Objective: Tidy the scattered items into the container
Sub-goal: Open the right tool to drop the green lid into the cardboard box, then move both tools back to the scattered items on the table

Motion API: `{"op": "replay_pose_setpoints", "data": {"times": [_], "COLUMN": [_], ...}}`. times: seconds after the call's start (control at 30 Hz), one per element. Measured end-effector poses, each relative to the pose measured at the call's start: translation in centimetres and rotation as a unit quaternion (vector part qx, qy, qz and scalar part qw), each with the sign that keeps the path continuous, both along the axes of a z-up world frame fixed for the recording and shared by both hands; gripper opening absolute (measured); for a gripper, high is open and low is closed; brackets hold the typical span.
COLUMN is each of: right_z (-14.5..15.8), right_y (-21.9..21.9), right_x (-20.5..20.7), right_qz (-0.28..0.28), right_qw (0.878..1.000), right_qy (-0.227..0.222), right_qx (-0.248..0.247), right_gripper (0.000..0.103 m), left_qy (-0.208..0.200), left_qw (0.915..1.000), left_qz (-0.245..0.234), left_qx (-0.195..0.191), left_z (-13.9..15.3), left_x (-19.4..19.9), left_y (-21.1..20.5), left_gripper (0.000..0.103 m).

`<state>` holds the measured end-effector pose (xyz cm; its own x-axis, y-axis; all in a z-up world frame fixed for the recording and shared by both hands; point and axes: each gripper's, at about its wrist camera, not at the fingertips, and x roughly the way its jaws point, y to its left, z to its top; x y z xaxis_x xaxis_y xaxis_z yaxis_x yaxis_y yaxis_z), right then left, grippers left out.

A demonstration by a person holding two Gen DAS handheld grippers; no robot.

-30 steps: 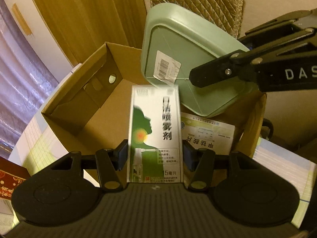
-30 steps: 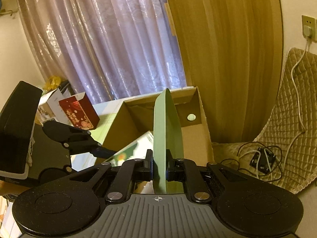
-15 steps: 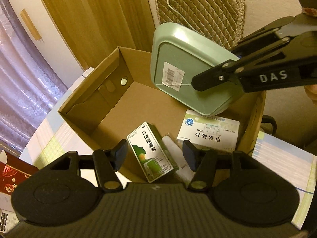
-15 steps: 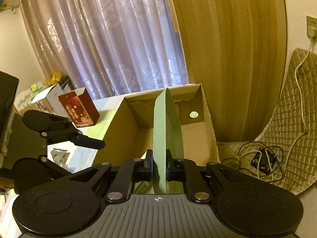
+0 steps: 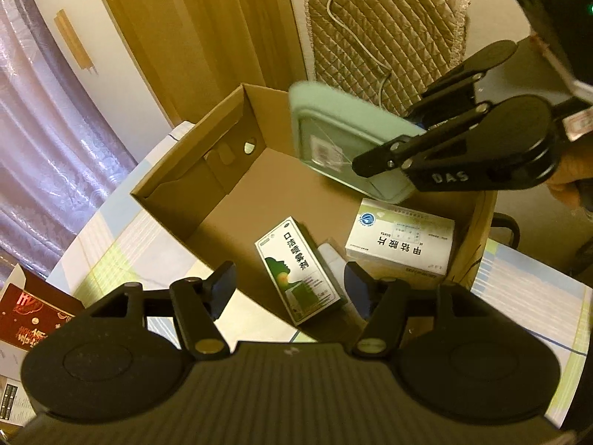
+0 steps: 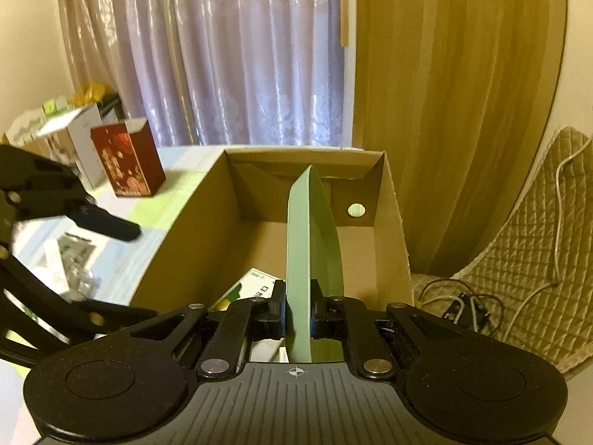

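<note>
Left wrist view: the left gripper (image 5: pixel 289 289) hangs above the near edge of the cardboard box (image 5: pixel 178 189), jaws spread wide, nothing between them. Inside the box, near that edge, lies a green-and-white spray carton (image 5: pixel 296 270), flat and skewed. Just beside it is a white tube-like item (image 5: pixel 333 259), partly hidden, identity unclear. Toward the box's right wall sits a white tablet carton (image 5: pixel 400 241), flat, blue logo at one corner. Above the box's right half the right gripper (image 5: pixel 415 137) holds a pale green tray (image 5: pixel 333 137) by its rim; the tray is tilted with its barcoded underside facing the camera, and it is blurred. A hand (image 5: pixel 570 174) shows at the frame's right edge behind that gripper. A red printed box (image 5: pixel 29 315) stands on the table left of the cardboard box; a quilted pad (image 5: pixel 385 37) with a cord lies beyond it. Right wrist view: the right gripper (image 6: pixel 299 319), jaws closed tight on the pale green tray (image 6: pixel 311 244), seen edge-on and upright over the interior of the cardboard box (image 6: pixel 192 244). A corner of the spray carton (image 6: pixel 255 285) shows on the box floor left of the tray. The left gripper (image 6: pixel 111 256) is left of the box, outside its wall, fingers apart and empty. The red printed box (image 6: pixel 126 163) stands further left on the table, with small items scattered (image 6: pixel 70 263) on the tabletop nearer the camera, too blurred to name.
</note>
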<state>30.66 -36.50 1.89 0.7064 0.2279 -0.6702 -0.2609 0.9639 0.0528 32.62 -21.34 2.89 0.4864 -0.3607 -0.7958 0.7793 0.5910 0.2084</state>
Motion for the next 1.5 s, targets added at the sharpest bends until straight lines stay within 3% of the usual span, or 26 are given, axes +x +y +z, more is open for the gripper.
{"op": "replay_pose_setpoints", "data": {"times": [0.1,0.53,0.7,0.73,0.77,0.8,0.83,1.1,1.37,1.5], "right_z": [-0.3,1.2,2.2,2.3,2.5,2.6,2.9,4.5,6.4,7.2], "right_y": [0.8,0.7,0.8,0.9,1.0,1.1,1.1,2.6,5.5,7.5], "right_x": [0.3,-1.5,-3.5,-4.0,-4.5,-5.0,-5.8,-9.6,-14.2,-16.5], "right_qz": [0.01,-0.002,-0.015,-0.016,-0.02,-0.026,-0.031,-0.024,-0.001,0.02], "right_qw": [1.0,1.0,1.0,1.0,1.0,1.0,0.999,0.999,0.998,0.998], "right_qy": [0.004,0.004,0.003,0.003,0.001,-0.004,-0.017,-0.025,-0.04,-0.049], "right_qx": [-0.027,-0.003,0.008,0.01,0.012,0.016,0.025,0.032,0.039,0.045], "right_gripper": [0.013,0.014,0.014,0.023,0.069,0.09,0.096,0.096,0.096,0.096], "left_qy": [0.0,0.001,-0.002,-0.001,0.0,0.002,0.003,0.011,-0.014,-0.009], "left_qw": [1.0,0.9998,0.9994,0.9992,0.9991,0.9989,0.9986,0.9954,0.992,0.9883], "left_qz": [0.004,0.02,0.034,0.038,0.042,0.046,0.05,0.093,0.126,0.152], "left_qx": [-0.002,-0.002,-0.008,-0.01,-0.011,-0.013,-0.013,-0.017,-0.001,0.005], "left_z": [0.1,1.0,1.6,1.6,1.6,1.6,1.6,1.6,1.8,1.6], "left_x": [-0.1,-1.8,-3.6,-4.0,-4.5,-4.8,-5.3,-9.1,-13.6,-15.6], "left_y": [0.6,3.1,4.4,4.7,5.1,5.4,5.8,9.5,14.8,18.2], "left_gripper": [0.062,0.065,0.072,0.074,0.074,0.074,0.074,0.081,0.102,0.102]}}
